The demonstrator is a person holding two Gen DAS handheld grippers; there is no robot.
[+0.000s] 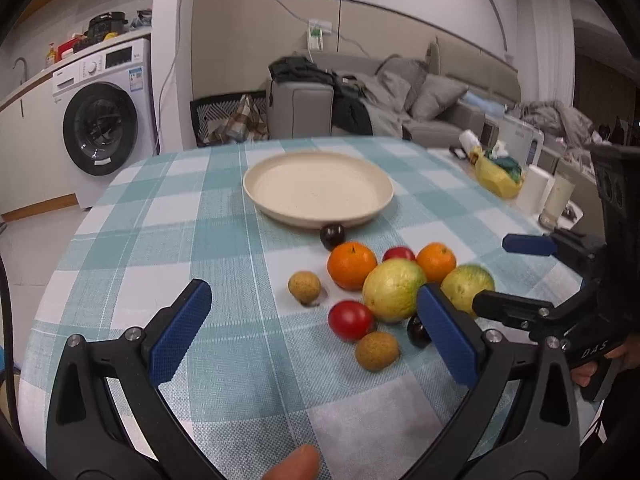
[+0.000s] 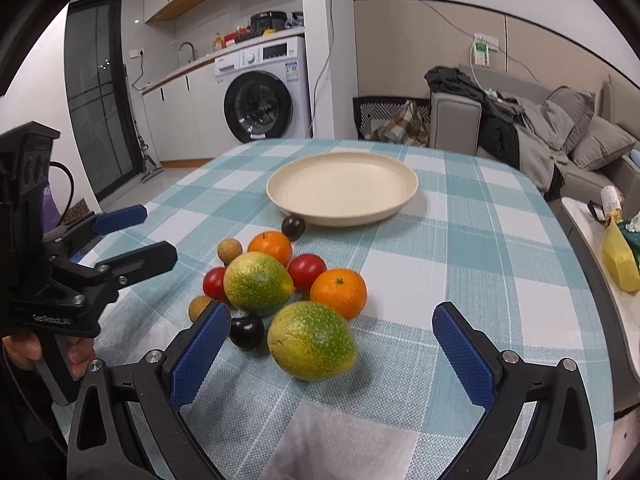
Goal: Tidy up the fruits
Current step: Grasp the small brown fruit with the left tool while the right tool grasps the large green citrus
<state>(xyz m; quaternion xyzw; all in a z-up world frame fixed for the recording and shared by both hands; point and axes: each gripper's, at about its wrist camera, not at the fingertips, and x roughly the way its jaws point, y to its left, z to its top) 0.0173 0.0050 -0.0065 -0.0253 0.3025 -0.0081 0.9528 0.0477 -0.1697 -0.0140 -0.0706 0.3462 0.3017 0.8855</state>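
Note:
A heap of fruit lies on the checked tablecloth in front of an empty cream plate (image 1: 318,188) (image 2: 342,190). It holds two yellow-green citrus fruits (image 2: 311,340) (image 2: 258,283), two oranges (image 1: 351,265) (image 2: 339,293), red tomatoes (image 1: 351,320) (image 2: 306,271), brown longans (image 1: 305,287) (image 1: 377,350) and dark plums (image 1: 332,236) (image 2: 247,331). My left gripper (image 1: 316,332) is open and empty, above the cloth just left of the heap. My right gripper (image 2: 332,354) is open, with the nearest green citrus between its fingers, untouched.
A side table at the right carries a yellow bag (image 1: 498,178), cups and tissue. A grey sofa (image 1: 420,100) stands behind the table, a washing machine (image 1: 104,120) at the left. The table edge curves away on both sides.

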